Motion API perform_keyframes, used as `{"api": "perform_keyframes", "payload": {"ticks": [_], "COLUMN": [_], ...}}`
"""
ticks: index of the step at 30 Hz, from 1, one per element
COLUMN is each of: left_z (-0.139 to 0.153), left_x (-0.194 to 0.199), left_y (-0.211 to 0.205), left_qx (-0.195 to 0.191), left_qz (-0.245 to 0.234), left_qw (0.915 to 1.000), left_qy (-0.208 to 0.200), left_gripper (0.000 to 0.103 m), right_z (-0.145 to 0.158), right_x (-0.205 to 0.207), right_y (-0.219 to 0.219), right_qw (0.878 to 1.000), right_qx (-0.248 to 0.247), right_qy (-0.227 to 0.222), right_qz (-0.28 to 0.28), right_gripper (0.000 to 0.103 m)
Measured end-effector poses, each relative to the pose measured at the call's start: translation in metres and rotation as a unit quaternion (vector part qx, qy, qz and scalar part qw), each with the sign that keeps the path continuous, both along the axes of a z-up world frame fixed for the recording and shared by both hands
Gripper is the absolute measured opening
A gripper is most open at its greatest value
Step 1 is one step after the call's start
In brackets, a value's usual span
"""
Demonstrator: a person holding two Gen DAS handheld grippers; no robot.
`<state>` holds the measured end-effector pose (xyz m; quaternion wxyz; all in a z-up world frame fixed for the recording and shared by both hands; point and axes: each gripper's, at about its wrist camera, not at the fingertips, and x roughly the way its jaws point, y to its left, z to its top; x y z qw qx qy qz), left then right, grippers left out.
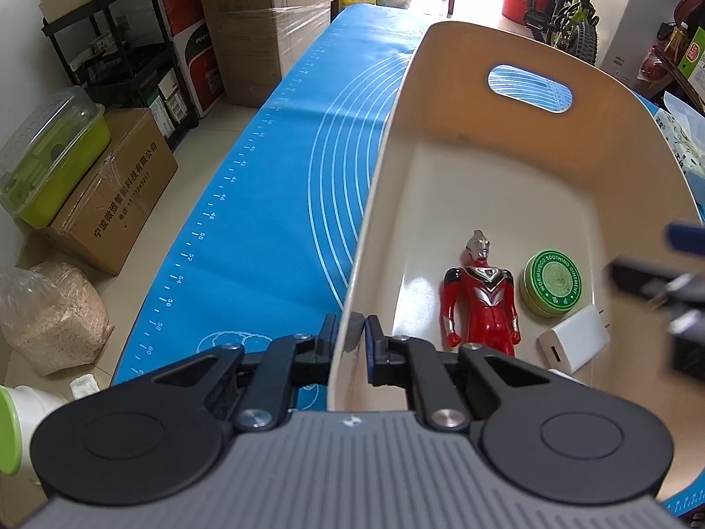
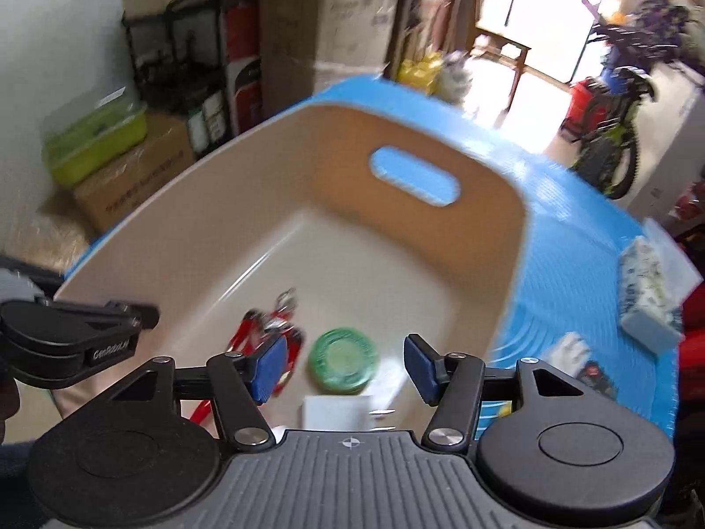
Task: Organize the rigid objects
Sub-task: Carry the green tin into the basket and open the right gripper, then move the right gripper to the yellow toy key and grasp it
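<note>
Clamping the near left wall of the cream bin [image 1: 387, 185], the left claw [image 1: 352, 335] has one finger outside the rim and one inside, closed on the wall itself. That bin sits on a blue mat [image 1: 273, 185] spread over the surface. Inside, on the bin's floor near the close end, a red toy figure [image 1: 480, 299] lies on its back with its silver head pointing toward the far handle slot. Just right of it sits a round green ointment tin [image 1: 554, 283], and nearer the camera a white plug charger [image 1: 573, 344] lies with its prongs pointing right. Over on the right, the right claw [image 2: 343, 366] hangs above the bin's open top with its blue pads [image 2: 269, 368] spread wide apart, empty; that view is motion-blurred. Beyond it, a patterned pack [image 2: 647, 304] rests on the mat.
</note>
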<state>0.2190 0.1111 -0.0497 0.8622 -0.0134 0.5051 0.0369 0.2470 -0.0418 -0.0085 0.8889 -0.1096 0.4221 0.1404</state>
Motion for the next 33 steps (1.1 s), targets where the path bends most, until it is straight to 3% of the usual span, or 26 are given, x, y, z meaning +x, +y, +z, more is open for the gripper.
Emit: {"api": "perform_keyframes", "payload": {"ticks": [6,9,12,18,20,24,28,33], "left_z": [-0.001,-0.001,0.0,0.0,0.0,-0.001,0.0,0.0], "left_x": [0.0,0.0,0.001,0.0,0.0,0.001,0.002,0.002], "left_y": [0.001,0.001,0.001,0.003,0.003,0.004,0.005,0.004], "left_qx": [-0.002,-0.003,-0.003,-0.005,-0.007,-0.009,-0.01,-0.01], "left_qz": [0.001,0.002,0.004,0.005,0.005,0.005,0.006,0.006], "left_qw": [1.0,1.0,1.0,1.0,1.0,0.9999,0.9999,0.9999], "left_qy": [0.001,0.001,0.002,0.002,0.003,0.004,0.004,0.004], "left_gripper": [0.014,0.014,0.014,0.015,0.015,0.015,0.015,0.015], "right_z": [0.03,0.029,0.013,-0.042,-0.058,-0.072,-0.068,-0.063], "right_x": [-0.008,-0.005,0.004,0.015,0.017,0.017,0.017,0.014], "right_y": [-0.061,-0.089,-0.113,-0.146,-0.151,-0.15,-0.143,-0.124], "right_qw": [0.993,0.988,0.982,0.969,0.963,0.962,0.968,0.975], "right_qx": [0.038,0.024,-0.005,0.042,0.033,0.03,0.053,0.038], "right_qy": [-0.072,-0.083,-0.067,0.004,0.015,0.019,0.012,-0.001], "right_qz": [-0.08,-0.13,-0.179,-0.242,-0.266,-0.271,-0.244,-0.219], "right_gripper": [0.069,0.073,0.074,0.073,0.071,0.069,0.068,0.068]}}
